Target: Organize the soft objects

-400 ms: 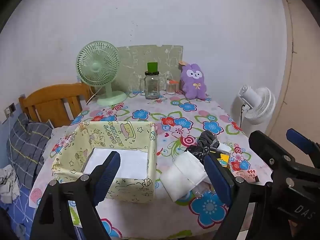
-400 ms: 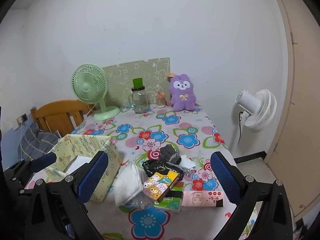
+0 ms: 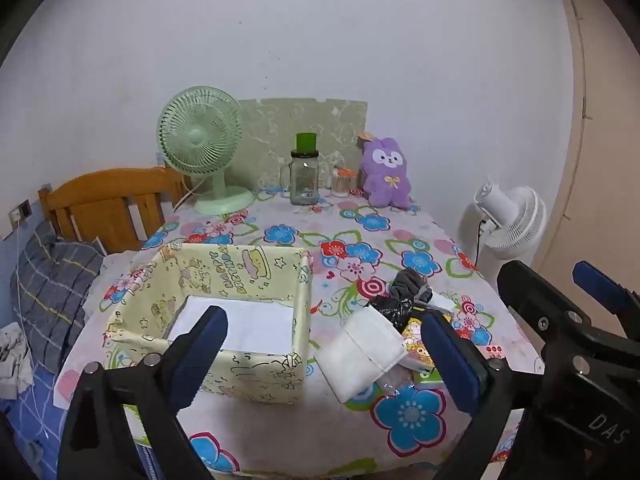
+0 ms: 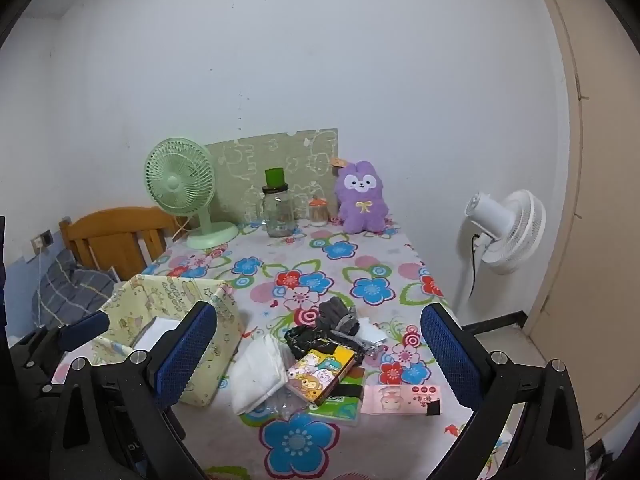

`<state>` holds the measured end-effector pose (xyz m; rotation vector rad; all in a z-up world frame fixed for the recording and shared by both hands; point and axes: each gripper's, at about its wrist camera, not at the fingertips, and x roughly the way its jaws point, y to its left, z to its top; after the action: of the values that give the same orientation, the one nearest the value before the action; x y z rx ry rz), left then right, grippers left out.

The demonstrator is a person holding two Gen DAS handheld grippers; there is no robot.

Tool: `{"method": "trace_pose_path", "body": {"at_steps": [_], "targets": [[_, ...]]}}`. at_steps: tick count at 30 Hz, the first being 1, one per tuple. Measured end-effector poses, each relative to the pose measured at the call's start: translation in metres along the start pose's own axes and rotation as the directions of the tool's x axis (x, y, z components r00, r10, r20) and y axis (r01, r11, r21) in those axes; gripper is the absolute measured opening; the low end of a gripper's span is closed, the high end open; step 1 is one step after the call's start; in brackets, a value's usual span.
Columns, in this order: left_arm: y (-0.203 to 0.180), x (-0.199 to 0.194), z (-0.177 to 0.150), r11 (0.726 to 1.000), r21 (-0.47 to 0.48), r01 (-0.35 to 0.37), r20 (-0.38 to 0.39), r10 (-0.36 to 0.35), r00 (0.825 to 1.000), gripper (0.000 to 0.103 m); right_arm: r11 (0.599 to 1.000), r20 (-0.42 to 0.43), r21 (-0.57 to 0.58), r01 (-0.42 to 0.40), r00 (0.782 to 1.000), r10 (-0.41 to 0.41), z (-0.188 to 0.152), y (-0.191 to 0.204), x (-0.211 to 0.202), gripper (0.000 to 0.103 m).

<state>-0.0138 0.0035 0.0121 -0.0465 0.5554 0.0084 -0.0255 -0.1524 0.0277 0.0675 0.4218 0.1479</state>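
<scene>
Both tongs, left (image 3: 324, 354) and right (image 4: 318, 350), gape apart, empty | soft pile (image 4: 312, 356) lies on bench (image 4: 360, 264) just right of yellow bin (image 3: 224, 276) | step: pre-grasp | next: you lower onto white folded cloth (image 3: 362, 350), pinch, carry into bin

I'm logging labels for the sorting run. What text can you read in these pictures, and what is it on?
"DAS": white letters on the right claw's black body, cut off at the frame edge.
Yellow box: print on the inner wall, too distorted to read.
Pink packet: small marks, too small to read.
Cartoon pack: pictures only, no readable words.
</scene>
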Motion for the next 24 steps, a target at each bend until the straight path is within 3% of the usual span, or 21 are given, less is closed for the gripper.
{"method": "trace_pose_path", "body": {"at_steps": [24], "targets": [[-0.0018,-0.0045,-0.0047,0.999,0.025,-0.032,0.036,0.031,0.999,0.103,0.999,-0.003,-0.029,0.014,1.0,-0.014,0.0029,0.0033,0.0083,0.103]]}}
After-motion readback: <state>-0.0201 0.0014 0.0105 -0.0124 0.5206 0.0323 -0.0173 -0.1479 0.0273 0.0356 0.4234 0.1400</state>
